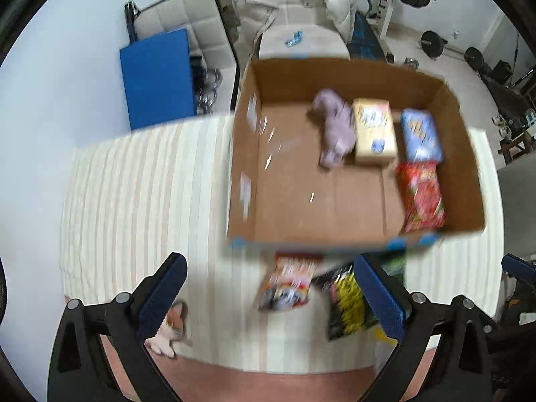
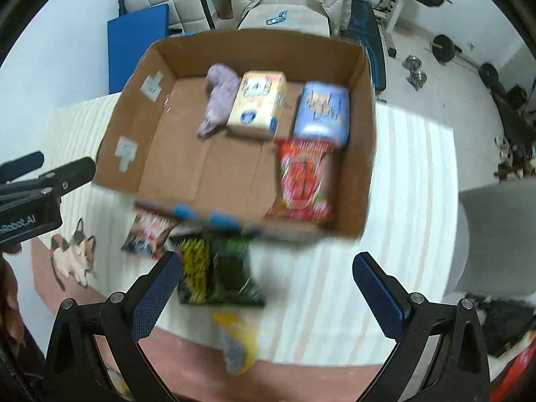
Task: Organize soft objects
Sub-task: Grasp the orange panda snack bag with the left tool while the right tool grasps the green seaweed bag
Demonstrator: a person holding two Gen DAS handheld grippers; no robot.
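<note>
An open cardboard box (image 1: 465,167) (image 2: 358,167) stands on a striped cloth. Inside lie a purple soft toy (image 1: 335,127) (image 2: 219,98), a cream pack (image 1: 373,130) (image 2: 258,104), a blue pack (image 1: 420,134) (image 2: 323,110) and a red pack (image 1: 422,197) (image 2: 301,184). In front of the box lie a red-white pouch (image 1: 288,283) (image 2: 149,234), a black-yellow-green pouch (image 1: 346,301) (image 2: 217,271) and a yellow-grey soft item (image 2: 236,341). My left gripper (image 1: 268,301) is open and empty above the pouches. My right gripper (image 2: 264,294) is open and empty, the dark pouch by its left finger.
The striped cloth (image 1: 140,201) (image 2: 402,217) covers the table, with a pink edge and a cat print (image 2: 72,254). The left gripper's body (image 2: 30,194) shows at the left of the right wrist view. Behind are a blue mat (image 1: 157,77), a chair with a white jacket (image 1: 291,3) and gym weights (image 2: 445,47).
</note>
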